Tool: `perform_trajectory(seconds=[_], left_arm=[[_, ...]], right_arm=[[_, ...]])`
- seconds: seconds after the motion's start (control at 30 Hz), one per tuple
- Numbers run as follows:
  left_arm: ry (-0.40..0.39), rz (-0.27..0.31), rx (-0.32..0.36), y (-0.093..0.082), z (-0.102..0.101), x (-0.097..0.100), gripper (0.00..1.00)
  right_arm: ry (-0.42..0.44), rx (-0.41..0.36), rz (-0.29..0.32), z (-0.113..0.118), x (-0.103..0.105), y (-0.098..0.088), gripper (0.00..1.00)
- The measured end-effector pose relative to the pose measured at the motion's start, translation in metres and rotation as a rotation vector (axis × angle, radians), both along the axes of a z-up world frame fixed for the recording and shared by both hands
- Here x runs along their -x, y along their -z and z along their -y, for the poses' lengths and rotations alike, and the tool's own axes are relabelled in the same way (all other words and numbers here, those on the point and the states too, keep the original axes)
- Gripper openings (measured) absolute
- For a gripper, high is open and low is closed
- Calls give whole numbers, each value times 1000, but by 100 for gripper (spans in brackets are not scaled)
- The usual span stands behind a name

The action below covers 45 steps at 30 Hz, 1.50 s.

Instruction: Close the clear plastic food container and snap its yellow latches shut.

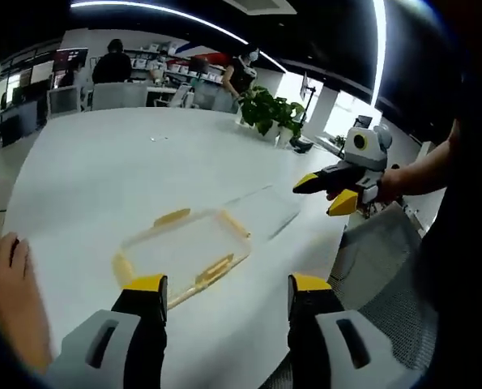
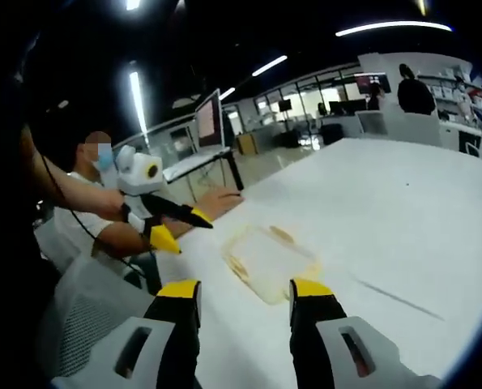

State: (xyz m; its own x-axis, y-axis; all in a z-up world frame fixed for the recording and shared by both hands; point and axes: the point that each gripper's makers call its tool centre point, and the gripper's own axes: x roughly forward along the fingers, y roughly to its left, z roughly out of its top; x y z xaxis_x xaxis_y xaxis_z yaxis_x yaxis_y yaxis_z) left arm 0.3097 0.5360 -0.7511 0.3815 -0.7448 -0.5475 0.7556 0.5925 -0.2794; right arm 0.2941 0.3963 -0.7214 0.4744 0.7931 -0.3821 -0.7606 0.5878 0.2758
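— Yellow tips on both tools? What are they doing?

— Yes. In the left gripper view, the left gripper (image 1: 226,285) rises from the bottom with its jaws spread wide and nothing between them. The right gripper (image 1: 331,193) comes in from the right of that view, in a hand (image 1: 389,185), its yellow jaws parted and empty, hovering above the table's edge. In the right gripper view, the right gripper (image 2: 246,290) also stands wide apart and empty, and the left gripper (image 2: 180,227) shows at the left, jaws parted, touching nothing.

— Where is the container?

— One clear plastic container (image 1: 184,253) lies flat on the white table (image 1: 103,170), just beyond the left gripper's tips. I count four yellow latches (image 1: 214,269), one per side. The right gripper view shows the same container (image 2: 269,261) near the table's (image 2: 403,194) edge, just ahead of the jaws. Whether the latches are snapped down, I cannot tell.

— What else is around?

— One potted plant (image 1: 270,112) stands at the far end. A bare hand (image 1: 14,300) rests on the table at lower left. A seated person (image 2: 91,203) rests a forearm on the table near a monitor (image 2: 209,119). Two people (image 1: 111,63) stand far back. A mesh chair (image 1: 386,267) sits beside the table.
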Motion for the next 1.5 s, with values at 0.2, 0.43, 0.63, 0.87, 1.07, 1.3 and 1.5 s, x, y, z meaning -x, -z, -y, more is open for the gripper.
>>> perform_trajectory(seconds=[0.2,0.43,0.63,0.87,1.07,1.3,1.5], left_arm=[[-42,-19,15,0,-9,-12,65],[-3,-48,-15,6,-12,-16,66],[61,-32,-73,9,-15,-20,66],[95,-56,-83,15,-14,-25,65],[143,-53,-119,19,-16,-26,65],[180,-68,-149,26,-19,-30,66],[207,-70,-179,31,-23,-35,65]], right_arm=[[20,-9,-4,-1,-8,-1,42],[26,-9,-7,-4,-15,0,43],[-14,58,11,-6,-17,8,43],[-62,82,22,-9,-18,11,42],[-57,86,11,-10,-28,10,43],[-109,168,-3,-14,-32,22,42],[-158,204,-44,-17,-29,33,42]])
